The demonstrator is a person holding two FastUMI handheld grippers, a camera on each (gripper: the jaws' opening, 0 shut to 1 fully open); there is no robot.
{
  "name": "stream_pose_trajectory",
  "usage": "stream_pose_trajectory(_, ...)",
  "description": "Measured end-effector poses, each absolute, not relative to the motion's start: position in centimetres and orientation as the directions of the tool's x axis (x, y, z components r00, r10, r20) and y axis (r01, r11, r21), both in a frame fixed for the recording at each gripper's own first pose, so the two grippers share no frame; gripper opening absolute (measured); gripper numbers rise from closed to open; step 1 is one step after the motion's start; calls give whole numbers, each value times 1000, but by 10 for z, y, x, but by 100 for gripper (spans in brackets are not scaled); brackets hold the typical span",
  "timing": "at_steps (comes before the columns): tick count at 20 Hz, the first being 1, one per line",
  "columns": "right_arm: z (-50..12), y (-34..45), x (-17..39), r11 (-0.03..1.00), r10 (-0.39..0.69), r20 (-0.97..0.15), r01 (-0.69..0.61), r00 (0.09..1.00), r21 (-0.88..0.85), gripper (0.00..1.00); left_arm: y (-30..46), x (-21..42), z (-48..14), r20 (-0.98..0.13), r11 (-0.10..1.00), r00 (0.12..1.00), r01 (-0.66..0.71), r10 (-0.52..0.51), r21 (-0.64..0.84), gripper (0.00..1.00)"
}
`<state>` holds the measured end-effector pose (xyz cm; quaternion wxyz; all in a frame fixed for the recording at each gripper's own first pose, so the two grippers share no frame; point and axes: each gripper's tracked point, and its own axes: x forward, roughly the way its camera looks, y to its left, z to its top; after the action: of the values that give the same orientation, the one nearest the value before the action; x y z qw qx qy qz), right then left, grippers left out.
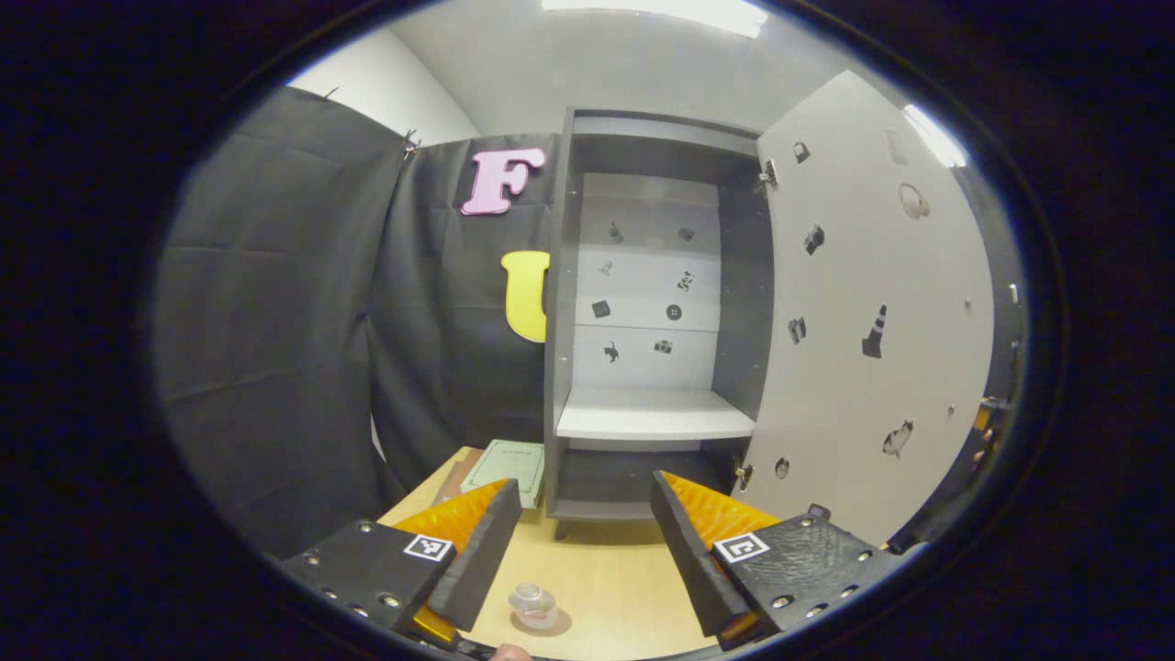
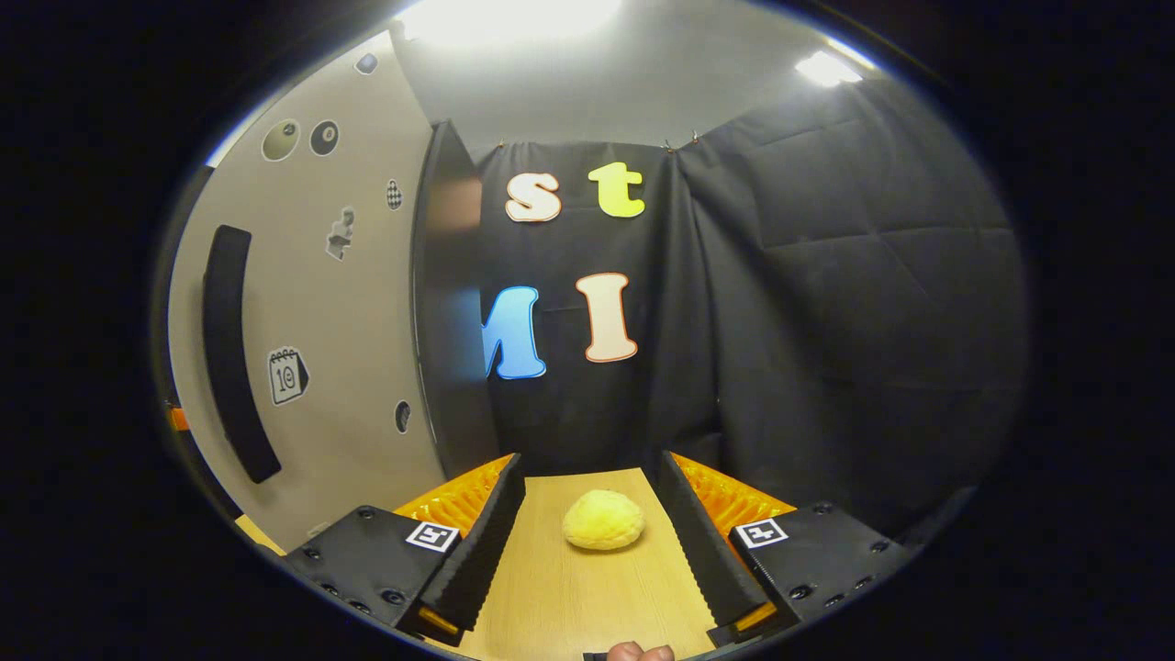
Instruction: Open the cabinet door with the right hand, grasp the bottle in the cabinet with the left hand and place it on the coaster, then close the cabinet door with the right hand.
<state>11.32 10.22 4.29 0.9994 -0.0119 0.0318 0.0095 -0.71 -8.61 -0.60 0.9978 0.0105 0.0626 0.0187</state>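
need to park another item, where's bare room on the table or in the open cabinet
The cabinet's middle shelf is bare, as is the wood between the bottle and the cabinet base. The tabletop around the yellow bun is free too. The green booklet crowds the cabinet's near-left corner.

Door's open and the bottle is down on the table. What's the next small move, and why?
Probably bring the right gripper, open and holding nothing, over to the cabinet door to push it shut: the door stands wide open, the shelf is bare, and the bottle stands on the table beneath the open left gripper.

One cabinet (image 1: 643, 275), one bottle (image 1: 532, 604), one booklet (image 1: 508, 466), one yellow ball (image 2: 603, 520), perhaps sponge.
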Motion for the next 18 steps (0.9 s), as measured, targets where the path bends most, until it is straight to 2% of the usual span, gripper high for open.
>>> stream_pose_trajectory(1, 40, 105, 111, 1000, 21, -83, -22, 996, -15, 94, -79, -7, 4, -121, 999, 992, -32, 37, 39, 88)
stream_pose_trajectory(4, 41, 116, 101, 999, 20, -116, -15, 993, 39, 94, -51, -7, 26, -106, 993, 993, -36, 48, 109, 84)
stream_pose_trajectory(8, 49, 133, 105, 994, 17, -101, -6, 995, 111, 94, -26, 0, 16, -144, 997, 989, -22, 31, 68, 87)
stream_pose_trajectory(9, 50, 134, 104, 994, 17, -98, -6, 995, 111, 94, -22, 2, 13, -150, 998, 988, -14, 23, 62, 84)
stream_pose_trajectory(13, 53, 132, 105, 999, 24, -72, -21, 997, 46, 94, -6, 10, 4, -154, 999, 988, 20, -14, 40, 85)
stream_pose_trajectory(17, 56, 119, 105, 999, -45, -52, 45, 998, -7, 92, 7, 16, -5, -155, 999, 987, 49, -47, 13, 85)
stream_pose_trajectory(18, 57, 120, 105, 999, -45, -54, 44, 998, -11, 92, 11, 17, -8, -156, 998, 986, 55, -52, 18, 88)
